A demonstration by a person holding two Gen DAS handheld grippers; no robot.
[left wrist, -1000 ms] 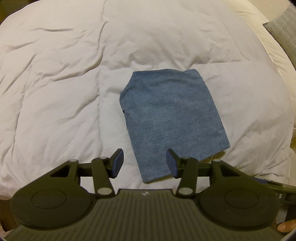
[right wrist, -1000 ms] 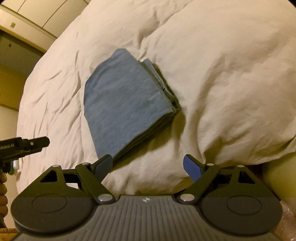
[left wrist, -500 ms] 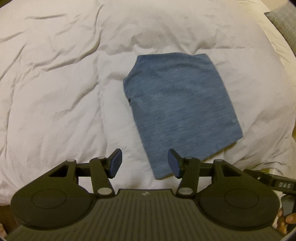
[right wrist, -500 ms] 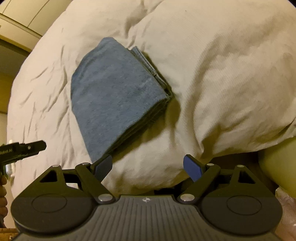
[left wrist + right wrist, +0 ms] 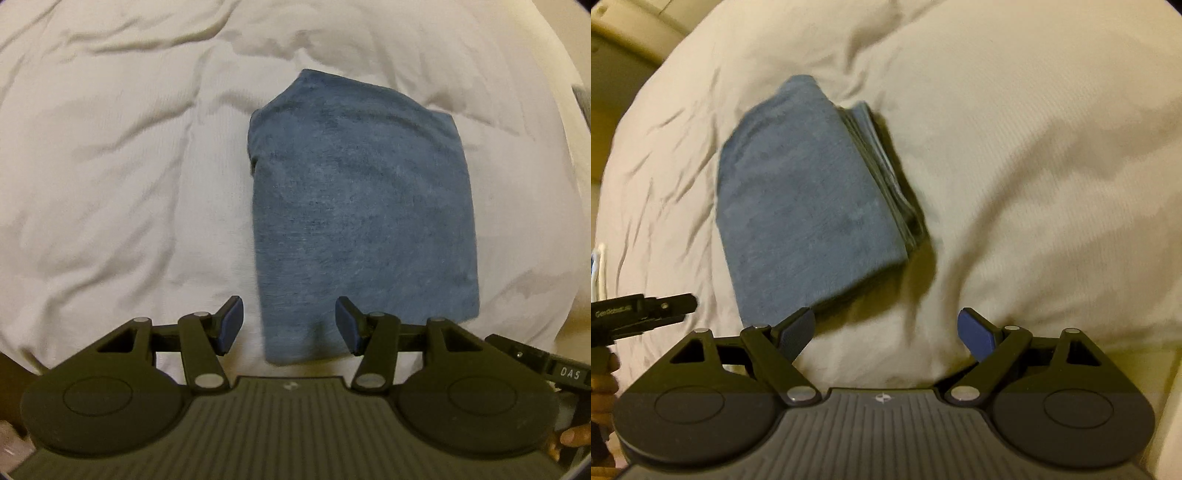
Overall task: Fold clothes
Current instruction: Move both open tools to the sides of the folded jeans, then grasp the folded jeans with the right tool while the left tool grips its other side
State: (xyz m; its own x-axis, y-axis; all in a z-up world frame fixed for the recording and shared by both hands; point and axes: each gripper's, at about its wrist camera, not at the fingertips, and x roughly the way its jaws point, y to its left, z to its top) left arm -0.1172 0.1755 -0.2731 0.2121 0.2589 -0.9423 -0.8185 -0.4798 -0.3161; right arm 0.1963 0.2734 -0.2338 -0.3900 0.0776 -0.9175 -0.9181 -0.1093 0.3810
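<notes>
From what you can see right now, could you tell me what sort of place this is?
Most likely a bedroom: a puffy white duvet fills both views, and a folded blue garment lies on it.

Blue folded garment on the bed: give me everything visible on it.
The blue-grey heathered knit garment is folded into a compact, roughly rectangular stack lying flat on the rumpled white duvet. The right wrist view shows several stacked layer edges along one side. Its top face is smooth. Neither gripper touches it; the near corner sits just beyond the open left gripper.
</notes>
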